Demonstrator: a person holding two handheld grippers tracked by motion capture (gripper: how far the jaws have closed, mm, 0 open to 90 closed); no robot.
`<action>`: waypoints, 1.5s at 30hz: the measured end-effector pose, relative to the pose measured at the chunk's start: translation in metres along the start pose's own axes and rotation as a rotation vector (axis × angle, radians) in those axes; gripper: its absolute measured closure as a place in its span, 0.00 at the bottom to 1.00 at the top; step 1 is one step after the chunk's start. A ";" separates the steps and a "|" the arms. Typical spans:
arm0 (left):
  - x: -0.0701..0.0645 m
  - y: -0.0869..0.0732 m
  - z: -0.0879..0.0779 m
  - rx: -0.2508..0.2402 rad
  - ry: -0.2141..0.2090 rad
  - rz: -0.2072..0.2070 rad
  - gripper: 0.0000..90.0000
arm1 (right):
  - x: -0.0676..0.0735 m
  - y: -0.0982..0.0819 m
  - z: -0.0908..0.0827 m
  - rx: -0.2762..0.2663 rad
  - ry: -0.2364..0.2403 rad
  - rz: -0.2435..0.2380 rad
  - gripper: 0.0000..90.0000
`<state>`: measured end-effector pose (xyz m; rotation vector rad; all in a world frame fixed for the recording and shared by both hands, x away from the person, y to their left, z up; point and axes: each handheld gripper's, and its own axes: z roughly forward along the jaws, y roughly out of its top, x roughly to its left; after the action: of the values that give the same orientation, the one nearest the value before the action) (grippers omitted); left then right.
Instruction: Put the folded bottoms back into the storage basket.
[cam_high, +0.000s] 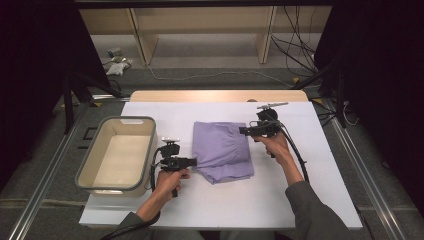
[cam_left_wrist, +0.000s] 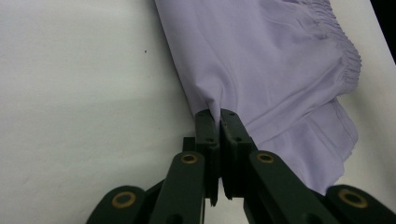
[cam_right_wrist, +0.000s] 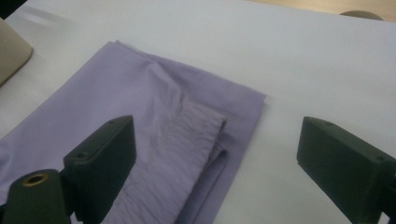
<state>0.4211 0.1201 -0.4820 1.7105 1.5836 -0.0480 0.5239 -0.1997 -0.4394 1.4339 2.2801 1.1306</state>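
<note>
A folded lilac garment with a gathered elastic waistband lies in the middle of the white table. My left gripper is at its near left edge, jaws shut on a pinch of the lilac cloth; that pinch shows up close at my left gripper. My right gripper hovers at the garment's far right edge, jaws wide open and pointing left. Seen along my right gripper, the waistband corner lies between and under the spread jaws, and the pads do not press on it.
A beige, grey-rimmed plastic tub stands empty at the table's left side, close to my left hand. The white table cover is bare in front and to the right. Cables and shelf legs lie on the floor beyond the table's far edge.
</note>
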 end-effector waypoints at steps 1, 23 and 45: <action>-0.001 0.000 0.000 -0.001 0.002 0.004 0.97 | 0.000 0.003 0.002 0.012 0.005 0.003 0.14; 0.004 0.002 -0.017 -0.014 -0.004 0.025 0.97 | -0.002 0.014 0.050 0.162 -0.008 0.045 0.16; 0.006 0.004 -0.018 -0.023 -0.007 0.030 0.95 | 0.005 0.010 0.063 0.209 -0.001 0.048 0.45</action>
<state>0.4170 0.1358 -0.4708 1.7136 1.5470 -0.0208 0.5628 -0.1621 -0.4739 1.5696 2.4362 0.9253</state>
